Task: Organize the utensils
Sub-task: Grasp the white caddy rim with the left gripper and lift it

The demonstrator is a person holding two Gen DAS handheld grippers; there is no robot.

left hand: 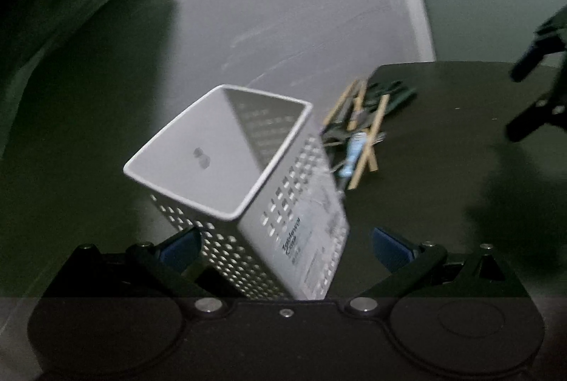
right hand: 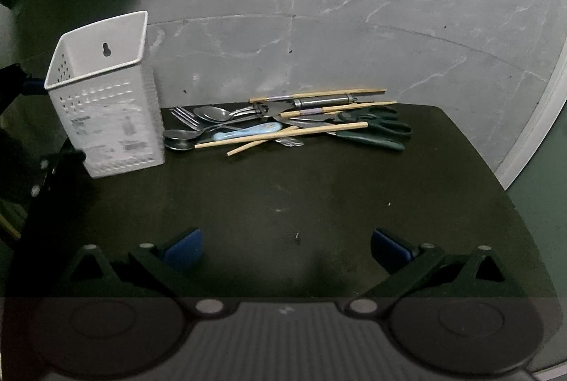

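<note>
A white perforated utensil caddy (left hand: 219, 161) stands tilted between the spread fingers of my left gripper (left hand: 287, 243), which is open; the left pad (left hand: 184, 244) sits against its wall, the right pad (left hand: 389, 244) stays apart. In the right wrist view the caddy (right hand: 106, 119) is at the table's left edge, empty as far as I can see. Beside it lies a utensil pile (right hand: 283, 126): chopsticks (right hand: 283, 135), spoons (right hand: 212, 113), a fork (right hand: 186, 119), a blue-handled piece (right hand: 244, 132) and green scissors (right hand: 375, 129). My right gripper (right hand: 287, 244) hovers open over the bare near side of the table.
The black table (right hand: 283, 197) ends at a grey marbled floor (right hand: 354, 27) beyond its far edge. The pile (left hand: 361, 129) lies just right of the caddy in the left wrist view. The other gripper (left hand: 531, 97) shows at that view's right side.
</note>
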